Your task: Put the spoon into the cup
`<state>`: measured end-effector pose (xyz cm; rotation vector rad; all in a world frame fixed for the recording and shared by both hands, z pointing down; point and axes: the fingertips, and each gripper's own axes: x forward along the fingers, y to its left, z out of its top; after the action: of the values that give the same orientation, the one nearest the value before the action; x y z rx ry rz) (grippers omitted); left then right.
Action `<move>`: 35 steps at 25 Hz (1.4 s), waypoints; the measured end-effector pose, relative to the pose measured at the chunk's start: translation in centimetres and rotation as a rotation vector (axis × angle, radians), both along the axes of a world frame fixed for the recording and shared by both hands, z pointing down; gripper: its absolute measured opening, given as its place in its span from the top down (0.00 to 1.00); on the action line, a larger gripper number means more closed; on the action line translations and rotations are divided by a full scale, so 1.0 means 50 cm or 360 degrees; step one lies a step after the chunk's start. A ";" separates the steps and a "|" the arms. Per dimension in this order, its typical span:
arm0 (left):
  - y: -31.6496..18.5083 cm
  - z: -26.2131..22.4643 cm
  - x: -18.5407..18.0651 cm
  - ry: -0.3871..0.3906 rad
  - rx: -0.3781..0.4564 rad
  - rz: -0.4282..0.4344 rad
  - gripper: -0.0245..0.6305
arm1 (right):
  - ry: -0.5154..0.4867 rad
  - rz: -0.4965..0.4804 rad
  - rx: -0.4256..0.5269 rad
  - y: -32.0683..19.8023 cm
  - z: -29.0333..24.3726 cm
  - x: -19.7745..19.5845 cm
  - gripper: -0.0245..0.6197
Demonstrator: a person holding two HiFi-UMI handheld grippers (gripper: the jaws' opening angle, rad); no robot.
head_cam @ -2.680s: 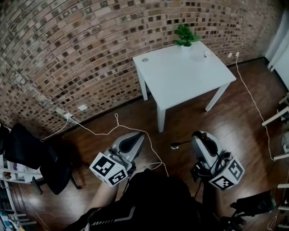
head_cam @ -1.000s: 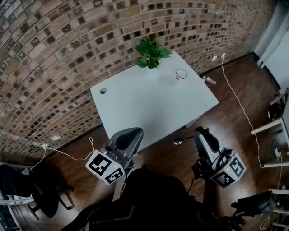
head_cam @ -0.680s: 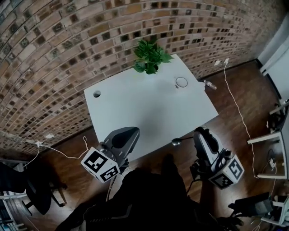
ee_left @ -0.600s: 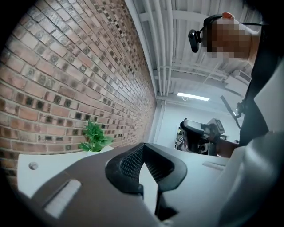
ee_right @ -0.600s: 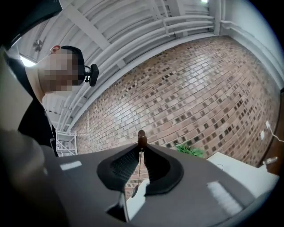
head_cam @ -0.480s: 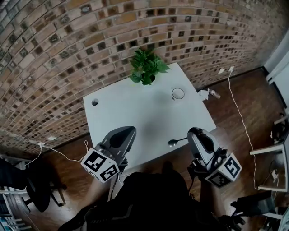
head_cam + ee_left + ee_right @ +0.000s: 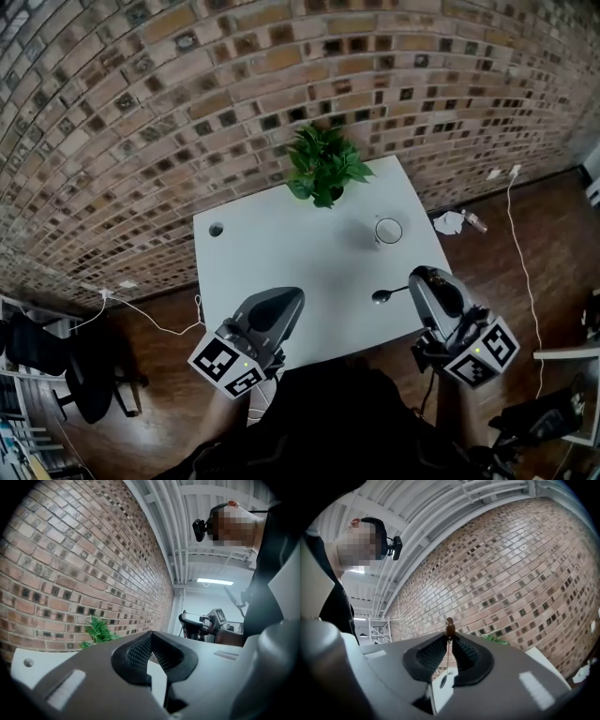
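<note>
Against the brick wall [image 7: 187,94], a white table [image 7: 281,253]. At its far edge a potted plant [image 7: 324,166]; just right of that and a little nearer, the cup [image 7: 388,230], upright and apart from everything else. Clenched in the right gripper [image 7: 413,281], pinched by the handle between nearly closed jaws: the spoon [image 7: 386,295], roughly level, bowl out to the left, above the near right part of the tabletop, near the cup but not over it. Over the table's near edge, the left gripper [image 7: 289,298], jaws pressed together tip to tip, grasping nothing.
</note>
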<state>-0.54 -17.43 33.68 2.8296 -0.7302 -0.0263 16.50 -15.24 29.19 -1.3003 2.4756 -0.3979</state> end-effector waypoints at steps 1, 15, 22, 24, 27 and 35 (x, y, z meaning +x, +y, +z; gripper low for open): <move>-0.010 -0.002 -0.003 0.0016 -0.0001 -0.0002 0.97 | 0.0026 0.0005 0.0000 -0.013 0.002 0.004 0.90; -0.125 0.046 -0.026 0.0079 -0.0096 -0.0004 0.97 | 0.0142 0.0019 -0.0038 -0.129 0.005 -0.010 0.90; -0.160 0.044 0.051 -0.0002 -0.0129 -0.0165 0.97 | 0.0074 -0.0054 -0.0067 -0.181 0.044 0.093 0.90; -0.174 0.051 0.077 -0.0043 -0.0157 -0.0230 0.97 | 0.0032 -0.0070 -0.0096 -0.192 0.060 0.125 0.90; -0.180 0.052 0.121 -0.0068 -0.0163 -0.0267 0.97 | 0.0009 -0.0085 -0.0139 -0.206 0.090 0.175 0.90; -0.189 0.068 0.192 -0.0127 -0.0183 -0.0348 0.97 | -0.0005 -0.0068 -0.0176 -0.253 0.144 0.274 0.90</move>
<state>9.08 -26.90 37.08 2.6430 -1.0213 0.0912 30.20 -27.89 36.41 -1.2886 2.5144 -0.5537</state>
